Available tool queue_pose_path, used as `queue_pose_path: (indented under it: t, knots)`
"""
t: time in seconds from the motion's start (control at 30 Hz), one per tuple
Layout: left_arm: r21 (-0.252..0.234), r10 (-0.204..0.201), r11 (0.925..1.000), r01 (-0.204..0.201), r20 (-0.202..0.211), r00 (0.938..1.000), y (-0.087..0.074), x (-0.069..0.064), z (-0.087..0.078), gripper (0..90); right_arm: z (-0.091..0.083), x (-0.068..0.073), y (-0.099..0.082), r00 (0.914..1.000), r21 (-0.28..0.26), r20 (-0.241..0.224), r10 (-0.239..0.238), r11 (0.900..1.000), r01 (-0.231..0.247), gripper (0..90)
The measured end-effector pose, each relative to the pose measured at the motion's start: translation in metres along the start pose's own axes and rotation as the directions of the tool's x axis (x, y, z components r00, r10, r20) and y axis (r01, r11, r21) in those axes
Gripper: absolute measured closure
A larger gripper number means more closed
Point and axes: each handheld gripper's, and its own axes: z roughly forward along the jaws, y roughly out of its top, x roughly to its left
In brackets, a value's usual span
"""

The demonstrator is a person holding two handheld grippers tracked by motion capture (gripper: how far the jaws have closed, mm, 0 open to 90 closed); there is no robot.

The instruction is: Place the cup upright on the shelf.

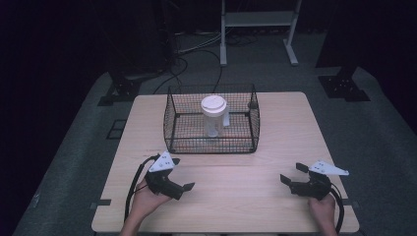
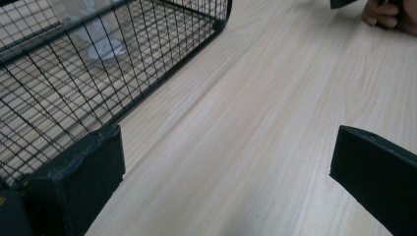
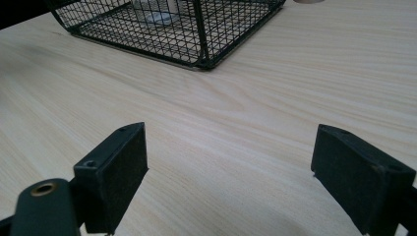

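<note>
Resting on the light wooden table (image 1: 275, 128), the black wire basket (image 1: 172, 123) stands at the far middle, and inside it a clear plastic jar with a white lid (image 1: 214, 115) stands upright. The left gripper (image 1: 181, 173) and the right gripper (image 1: 294, 173) sit near the front edge, well apart from the basket, both with jaws spread and empty. A reach over the rim could snag the mesh and drag the basket, or a high grab could tip the tall jar.
</note>
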Motion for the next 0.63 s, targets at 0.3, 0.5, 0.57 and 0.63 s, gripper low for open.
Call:
queue_pose_path:
  t: [0.3,0.5,0.57,0.63]
  knots:
    - [-0.03,-0.014,0.9995,0.013,-0.013,0.9998,-0.021,-0.01,-0.005,0.0,0.0,0.0,0.0,1.0,-0.002,0.0,-0.001,1.0,0.001,12.9]
    - [-0.108,-0.061,0.9923,0.06,-0.006,0.9981,-0.037,-0.008,-0.015,0.0,-0.001,0.0,0.0,1.0,-0.005,-0.001,0.0,1.0,0.0,12.9]
    - [-0.142,-0.077,0.9871,0.073,-0.018,0.9969,-0.042,-0.007,-0.018,0.0,-0.001,0.0,0.0,1.0,-0.007,-0.001,0.002,1.0,-0.002,12.9]
    - [-0.164,-0.086,0.9833,0.079,-0.038,0.9955,-0.046,-0.006,-0.021,0.0,-0.001,0.0,0.0,1.0,-0.009,-0.002,0.004,1.0,-0.004,12.9]
